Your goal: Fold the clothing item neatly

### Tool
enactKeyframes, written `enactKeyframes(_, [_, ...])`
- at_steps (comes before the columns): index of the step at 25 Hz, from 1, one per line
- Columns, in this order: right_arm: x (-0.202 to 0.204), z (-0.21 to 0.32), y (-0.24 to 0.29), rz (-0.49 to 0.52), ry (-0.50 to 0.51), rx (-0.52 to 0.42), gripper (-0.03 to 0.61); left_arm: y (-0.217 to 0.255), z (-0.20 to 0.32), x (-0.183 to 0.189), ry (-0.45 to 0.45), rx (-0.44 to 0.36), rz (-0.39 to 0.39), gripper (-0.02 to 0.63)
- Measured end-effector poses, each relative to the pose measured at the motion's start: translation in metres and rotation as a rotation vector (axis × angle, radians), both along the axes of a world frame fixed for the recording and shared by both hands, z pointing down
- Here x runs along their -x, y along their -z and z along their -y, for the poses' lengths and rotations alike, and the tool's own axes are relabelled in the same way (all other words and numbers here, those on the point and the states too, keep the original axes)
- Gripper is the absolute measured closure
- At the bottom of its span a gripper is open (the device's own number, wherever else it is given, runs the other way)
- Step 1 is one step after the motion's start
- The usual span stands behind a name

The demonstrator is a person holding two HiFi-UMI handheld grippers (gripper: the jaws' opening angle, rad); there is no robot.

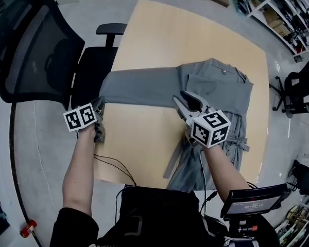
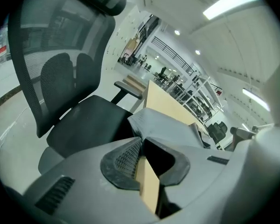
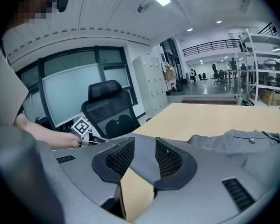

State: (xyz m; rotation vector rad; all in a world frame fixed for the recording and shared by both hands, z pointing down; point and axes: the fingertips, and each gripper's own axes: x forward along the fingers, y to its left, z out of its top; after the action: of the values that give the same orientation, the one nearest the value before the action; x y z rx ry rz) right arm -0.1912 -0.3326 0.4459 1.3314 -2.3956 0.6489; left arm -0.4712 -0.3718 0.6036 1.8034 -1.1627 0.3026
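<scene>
Grey trousers [image 1: 216, 89] lie rumpled on the wooden table [image 1: 159, 35], one leg stretched to its left edge. The left gripper [image 1: 100, 108] pinches that leg's hem, and the right gripper [image 1: 183, 101] is clamped on a fold at mid-garment.

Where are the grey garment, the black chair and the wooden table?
grey garment [image 1: 144, 86]: head view, on the long part stretched towards the left.
black chair [image 1: 36, 50]: head view, on its mesh backrest.
wooden table [image 1: 170, 35]: head view, on the bare tabletop beyond the garment.

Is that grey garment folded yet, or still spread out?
Spread out: one long part of the grey garment stretches across the table, another hangs off its near edge.
</scene>
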Motion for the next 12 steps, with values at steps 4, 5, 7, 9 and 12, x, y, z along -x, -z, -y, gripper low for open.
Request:
enactKeyframes(4, [-0.045,-0.012,0.007,0.019,-0.086,-0.014,0.457,0.036,0.018,-0.004,0.052,-0.098,-0.026,0.584])
enactKeyframes(5, [-0.058,-0.015,0.008,0.02,-0.104,-0.017,0.457,0.048,0.022,-0.007,0.064,-0.132,-0.027,0.584])
enactKeyframes(7, [-0.086,-0.023,0.011,0.019,-0.141,-0.025,0.457,0.074,0.031,-0.018,0.078,-0.203,-0.022,0.584])
enactKeyframes(9, [-0.116,-0.032,0.016,0.024,-0.185,-0.037,0.457,0.102,0.039,-0.033,0.082,-0.267,-0.02,0.584])
enactKeyframes(12, [-0.162,-0.05,0.026,0.041,-0.261,-0.06,0.457,0.143,0.052,-0.066,0.047,-0.348,-0.003,0.584])
